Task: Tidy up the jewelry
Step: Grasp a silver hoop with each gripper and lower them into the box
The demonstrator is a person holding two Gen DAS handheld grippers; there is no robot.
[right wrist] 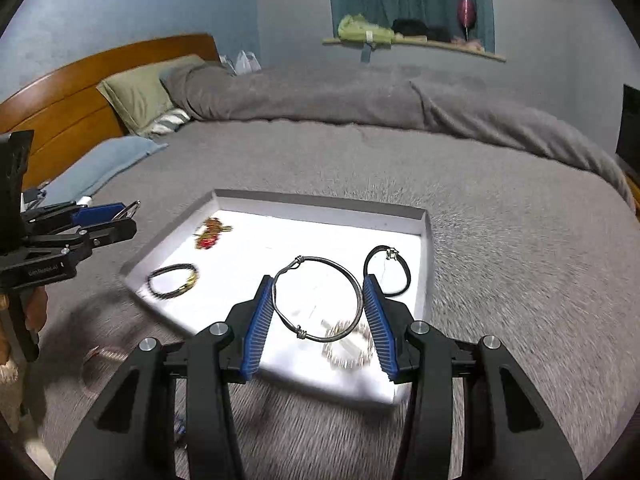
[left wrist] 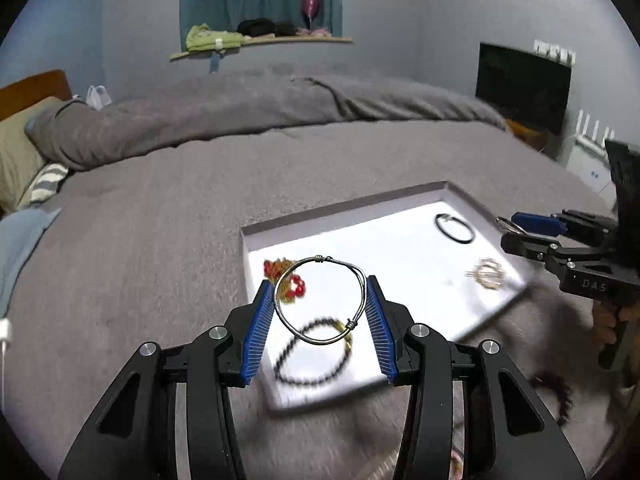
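Note:
A white tray (left wrist: 400,200) lies on the grey bed; it also shows in the right wrist view (right wrist: 320,204). In it lie a red-gold piece (left wrist: 296,284), a black bead bracelet with gold clasp (left wrist: 316,360), a black band (left wrist: 454,229) and a gold-pearl ring piece (left wrist: 489,274). My left gripper (left wrist: 320,300) is shut on a silver wire bangle (left wrist: 320,260) above the tray's near left. My right gripper (right wrist: 318,300) is shut on another silver wire bangle (right wrist: 320,260) above the tray's near right, over the blurred gold-pearl piece (right wrist: 348,344).
The grey blanket (left wrist: 160,240) covers the bed, bunched into a ridge (left wrist: 280,104) at the far side. Pillows (right wrist: 140,92) and a wooden headboard (right wrist: 80,92) are at the left. A dark screen (left wrist: 524,84) stands at the right. More jewelry lies blurred on the blanket (left wrist: 556,392).

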